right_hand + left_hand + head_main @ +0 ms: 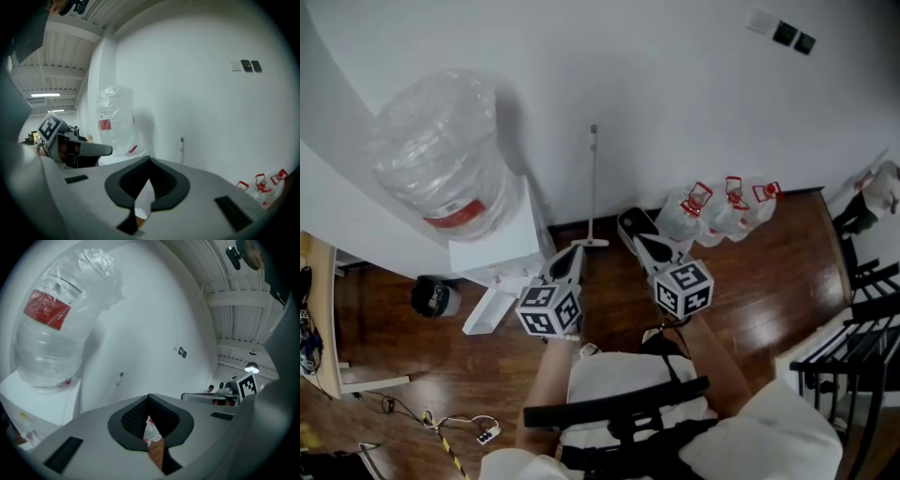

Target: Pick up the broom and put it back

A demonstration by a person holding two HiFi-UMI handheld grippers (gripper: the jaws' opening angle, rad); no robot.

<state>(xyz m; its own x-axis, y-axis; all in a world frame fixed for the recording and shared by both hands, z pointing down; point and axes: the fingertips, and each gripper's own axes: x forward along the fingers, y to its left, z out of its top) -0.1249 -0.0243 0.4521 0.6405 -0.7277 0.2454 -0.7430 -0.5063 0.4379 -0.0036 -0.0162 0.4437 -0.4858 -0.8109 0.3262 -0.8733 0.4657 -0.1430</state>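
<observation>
The broom (592, 187) stands upright against the white wall, its thin pale handle up and its small head (590, 243) on the wooden floor. In the left gripper view the broom handle (117, 384) shows ahead to the left, in the right gripper view the broom handle (182, 149) shows just right of centre. My left gripper (566, 257) hangs just left of the broom's head, jaws closed together with nothing between them. My right gripper (635, 228) is to the right of the broom, also shut and empty. Neither gripper touches the broom.
A water dispenser (501, 246) with a large clear bottle (441, 150) stands left of the broom. Several water jugs with red handles (718, 210) sit by the wall at the right. A black rack (853, 349) stands at far right; a power strip (487, 433) lies on the floor.
</observation>
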